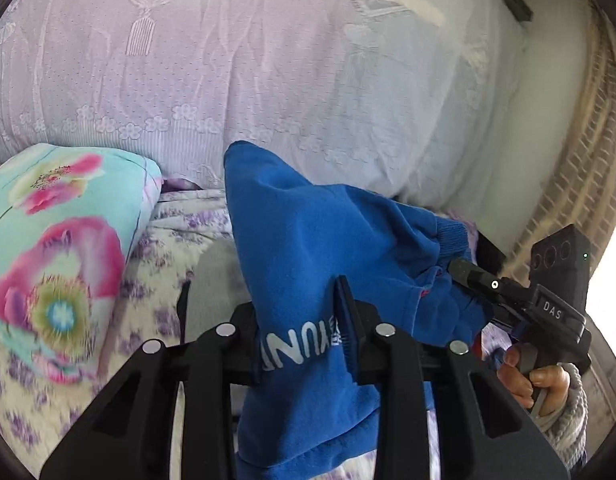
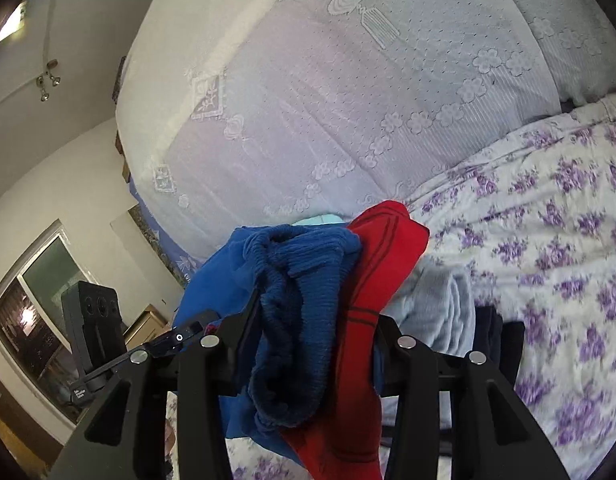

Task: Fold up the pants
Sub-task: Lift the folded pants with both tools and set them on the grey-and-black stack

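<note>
The blue pants hang lifted above the bed, bunched between both grippers. In the left wrist view my left gripper is shut on a fold of blue cloth with white lettering, which hides the left finger. My right gripper is at the right, held by a hand, and bites the ribbed blue edge. In the right wrist view my right gripper is shut on the pants' ribbed blue band and a red panel. My left gripper shows at the left, against the blue cloth.
A lilac lace-covered quilt pile rises behind the pants. A turquoise pillow with pink flowers lies at the left. The purple-flowered sheet stretches right, with a pale blue garment and a dark one on it.
</note>
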Motion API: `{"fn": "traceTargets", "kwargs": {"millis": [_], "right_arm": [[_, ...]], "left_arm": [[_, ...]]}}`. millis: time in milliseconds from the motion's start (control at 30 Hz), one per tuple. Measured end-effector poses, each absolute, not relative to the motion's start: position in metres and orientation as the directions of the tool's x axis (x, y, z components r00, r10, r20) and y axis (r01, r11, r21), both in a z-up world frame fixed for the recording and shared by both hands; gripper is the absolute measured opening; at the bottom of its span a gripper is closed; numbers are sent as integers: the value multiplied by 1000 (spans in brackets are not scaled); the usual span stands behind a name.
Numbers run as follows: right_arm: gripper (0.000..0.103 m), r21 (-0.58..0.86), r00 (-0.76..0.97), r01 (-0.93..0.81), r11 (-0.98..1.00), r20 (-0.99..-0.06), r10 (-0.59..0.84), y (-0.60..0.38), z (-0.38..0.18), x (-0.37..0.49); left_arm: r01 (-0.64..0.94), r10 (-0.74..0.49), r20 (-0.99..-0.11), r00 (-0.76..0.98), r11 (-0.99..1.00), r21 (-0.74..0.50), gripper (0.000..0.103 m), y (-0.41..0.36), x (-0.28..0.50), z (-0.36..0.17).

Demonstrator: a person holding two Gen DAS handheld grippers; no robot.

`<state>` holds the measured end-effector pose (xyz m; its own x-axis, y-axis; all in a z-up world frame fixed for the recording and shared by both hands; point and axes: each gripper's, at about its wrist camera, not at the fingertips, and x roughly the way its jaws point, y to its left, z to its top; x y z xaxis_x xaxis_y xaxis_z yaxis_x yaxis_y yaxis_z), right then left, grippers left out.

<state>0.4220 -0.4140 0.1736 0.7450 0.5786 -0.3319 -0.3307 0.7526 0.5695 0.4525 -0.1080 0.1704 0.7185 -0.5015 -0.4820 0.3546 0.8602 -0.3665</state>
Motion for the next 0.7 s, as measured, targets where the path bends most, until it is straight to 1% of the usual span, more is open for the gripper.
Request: {"fn": "traceTargets", "kwargs": {"millis": [33,100,133,167,200,233,267,300,333,367,433,467,567,600,633,667,700], "right_arm": [[44,565,747,-312,764,-351,565,-414,171,440],[44,561,735,-248,790,-422,530,-415,149,479],[45,549,725,-199,811,-474,499,-413,131,494],[47,520,707,-129,845,-550,446,-413,106,509],[48,518,702,-93,850,-571,425,-416,86,517],[49,553,721,-94,828,-536,439,-423,68,520],[50,592,730,-109,798,-498,469,-429,61,519],[51,625,726,-114,772,-478,494,-433,58,518],[52,631,724,-120,767,-473,502,-433,58,516],[53,604,720,-142,784,-481,500,-428,62,513],[55,551,715,-164,818,-505,484,-420,72,509],[56,550,719,-157,820,-506,477,-419,77,505],[59,605,767,-124,786,-445,463,-429,91,473],[62,609,777,-123,784,-433,458,-431,96,462],[62,599,786,-125,791,-427,447,-431,100,448],[66,580,791,-128,805,-429,435,-430,102,433],[71,555,796,-128,822,-436,419,-427,102,416]], "left_arm": [[336,-493,-501,711,864,-374,35,-109,472,165],[265,-457,-561,690,881,-391,45,-107,510,139],[221,-432,-606,668,893,-393,53,-106,529,118],[182,-407,-648,644,904,-386,56,-106,544,100],[134,-379,-705,599,916,-379,58,-104,559,72],[119,-409,-710,574,899,-422,70,-99,565,50],[104,-448,-683,577,870,-482,81,-91,566,36],[92,-481,-657,581,840,-534,83,-81,566,28],[94,-500,-646,577,826,-556,83,-77,566,26],[94,-503,-640,581,823,-561,82,-75,564,27],[88,-472,-641,605,840,-535,81,-73,556,35],[87,-459,-641,615,848,-523,79,-74,551,41],[97,-402,-626,668,881,-463,79,-74,519,64],[100,-385,-613,690,889,-446,79,-72,497,67],[100,-365,-604,708,899,-427,80,-70,481,72],[90,-328,-600,730,916,-391,82,-70,460,74],[75,-293,-599,745,929,-362,83,-70,446,74]]}}
